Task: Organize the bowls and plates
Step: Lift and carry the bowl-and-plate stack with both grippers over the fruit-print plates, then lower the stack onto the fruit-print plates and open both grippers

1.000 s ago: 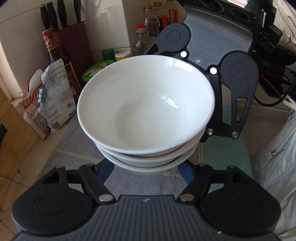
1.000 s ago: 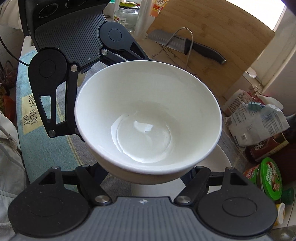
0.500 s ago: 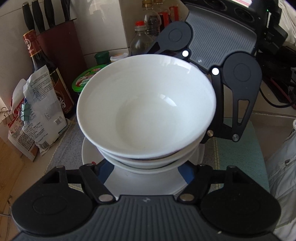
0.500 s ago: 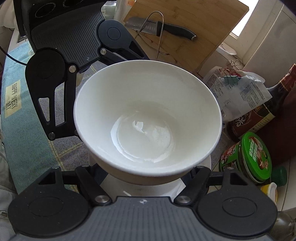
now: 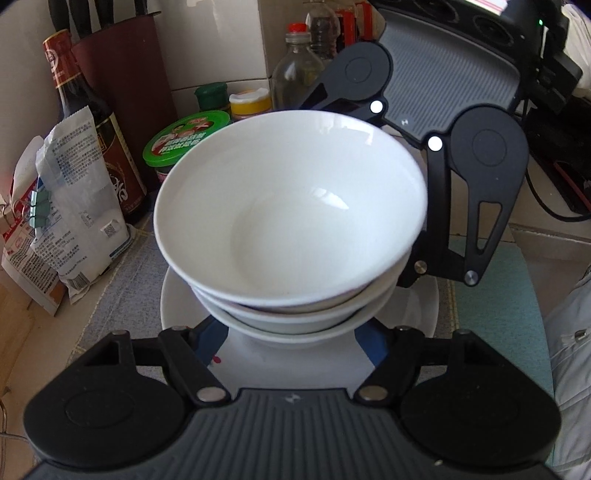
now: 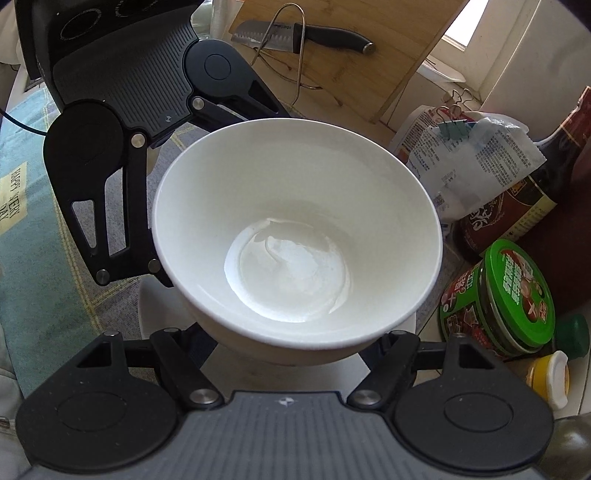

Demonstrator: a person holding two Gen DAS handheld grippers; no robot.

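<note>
Three white bowls [image 5: 291,221], nested one inside another, fill the left wrist view. The left gripper [image 5: 291,332] has its blue-padded fingers [image 5: 371,345] either side of the lowest bowl, jaws clamped against its lower wall. Across the stack, the right gripper [image 5: 417,254] reaches in from the far right, its linkage arms ending against the rim side of the stack. Directly underneath lies a white plate [image 5: 421,306] on a grey cloth mat [image 5: 122,280]; the stack hangs just above it and somewhat toward the far half, with bare plate showing between the near fingers. A green-lidded jar [image 5: 184,136], a soy sauce bottle [image 5: 85,110] and a clipped paper bag [image 5: 70,206] crowd the left.

In the right wrist view only the top bowl's inside [image 6: 295,229] is seen, slightly tilted. The right gripper [image 6: 295,347] closes on the stack's base from the near side, though the bowl hides the pads themselves. The left gripper [image 6: 159,266] grips from the far left. A sliver of plate [image 6: 155,314] shows below left of the bowl. A knife [image 6: 299,35] lies on a wooden cutting board [image 6: 388,62] beyond.

The stack looks ready to set straight down on the plate beneath; both hands are equally near, so they should sink together to keep it level.
</note>
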